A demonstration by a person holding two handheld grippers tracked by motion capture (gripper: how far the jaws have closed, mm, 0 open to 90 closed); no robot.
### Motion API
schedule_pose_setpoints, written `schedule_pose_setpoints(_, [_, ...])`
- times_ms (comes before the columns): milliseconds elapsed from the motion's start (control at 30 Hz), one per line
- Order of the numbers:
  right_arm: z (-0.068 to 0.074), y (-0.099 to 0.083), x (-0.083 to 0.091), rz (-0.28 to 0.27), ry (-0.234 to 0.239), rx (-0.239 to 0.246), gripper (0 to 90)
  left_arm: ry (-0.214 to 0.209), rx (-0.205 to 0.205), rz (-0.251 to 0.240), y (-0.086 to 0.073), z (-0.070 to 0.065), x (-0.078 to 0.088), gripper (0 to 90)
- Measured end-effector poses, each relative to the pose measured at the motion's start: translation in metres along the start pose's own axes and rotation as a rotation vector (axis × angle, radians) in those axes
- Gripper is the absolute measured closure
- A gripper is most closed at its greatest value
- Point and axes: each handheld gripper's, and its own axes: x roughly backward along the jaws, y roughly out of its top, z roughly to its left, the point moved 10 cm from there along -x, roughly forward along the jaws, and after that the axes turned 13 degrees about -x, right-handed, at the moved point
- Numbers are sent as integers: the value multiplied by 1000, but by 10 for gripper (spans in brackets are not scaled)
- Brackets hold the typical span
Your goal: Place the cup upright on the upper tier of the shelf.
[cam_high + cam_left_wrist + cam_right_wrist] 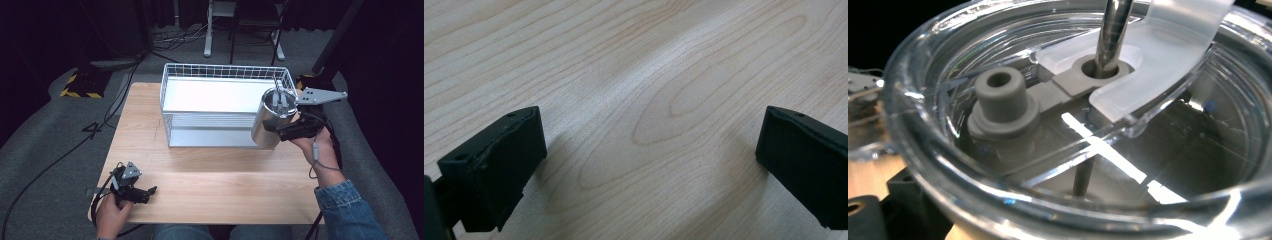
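At right of centre in the high view, the right gripper [286, 129] clamps one silver stainless-steel tumbler with a clear plastic lid [273, 118], tilted and lifted against the right front corner of the single white wire basket [172, 95] standing on the pale wooden bench [210, 180]. Its jaws are mostly hidden behind the tumbler there. The right gripper view, pressed close, adds what the high view cannot resolve: the transparent lid [948, 75], one grey rubber stopper [1000, 95] and one metal straw [1113, 30] passing through a grey grommet; the tumbler's outer wall is cut off. At lower left of the high view, the left gripper [145, 192] rests on the bench; its own view shows two black jaws spread wide over bare wood grain, holding nothing.
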Motion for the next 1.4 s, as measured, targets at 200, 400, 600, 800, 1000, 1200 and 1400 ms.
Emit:
schedule_pose_setpoints(200, [-6,22,1,-5,-12,0,38,0,0,0,0,0,0,3])
schedule_pose_setpoints(400, [-11,46,-3,-14,-7,-21,38,-1,1,0,0,0,0,2])
schedule_pose_setpoints(600, [-16,65,-5,-28,-28,-22,38,-2,4,0,0,0,0,3])
schedule_pose_setpoints(800, [-19,81,-11,-44,-43,-19,38,-2,2,0,0,0,0,2])
schedule_pose_setpoints(1000, [-25,97,-26,-49,-55,-7,38,4,-2,-2,0,1,0,2])
schedule_pose_setpoints(1200, [-36,110,-41,-53,-64,-7,38,3,-2,-2,0,1,0,2])
schedule_pose_setpoints(1400, [-46,115,-57,-60,-68,-31,38,2,-3,1,0,1,0,2])
